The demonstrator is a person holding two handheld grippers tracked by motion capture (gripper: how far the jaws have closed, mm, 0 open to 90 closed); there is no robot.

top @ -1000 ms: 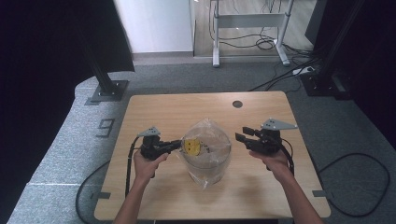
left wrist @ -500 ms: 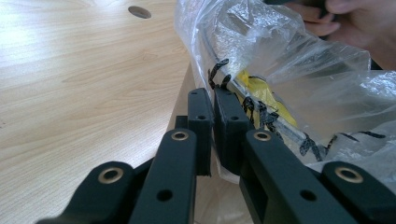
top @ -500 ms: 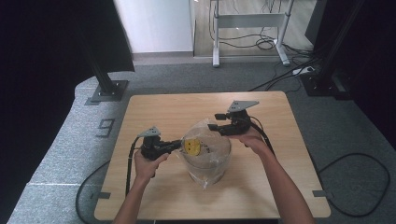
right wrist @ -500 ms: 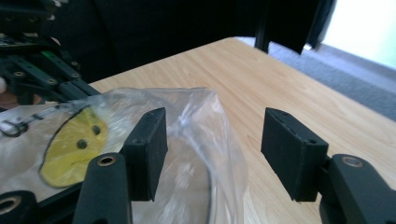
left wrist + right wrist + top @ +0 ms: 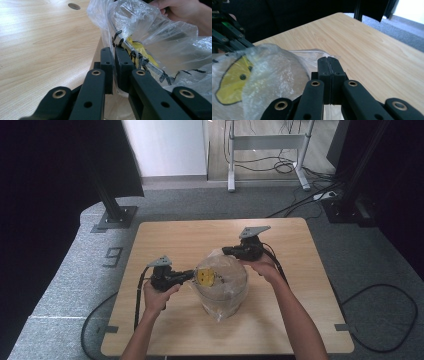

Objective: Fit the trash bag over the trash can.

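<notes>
A single clear plastic bag (image 5: 220, 282) with a yellow smiley print sits near the middle of the wooden table (image 5: 175, 237), with bare wood on every side, widest toward the far edge. Its contents are too blurred by the film to name. Two grippers work at it. The left gripper (image 5: 115, 53) pinches the bag's left edge, film caught between its pads. The right gripper (image 5: 328, 65), at the bag's far right rim, has just been closing; its jaws meet, with film at their base.
</notes>
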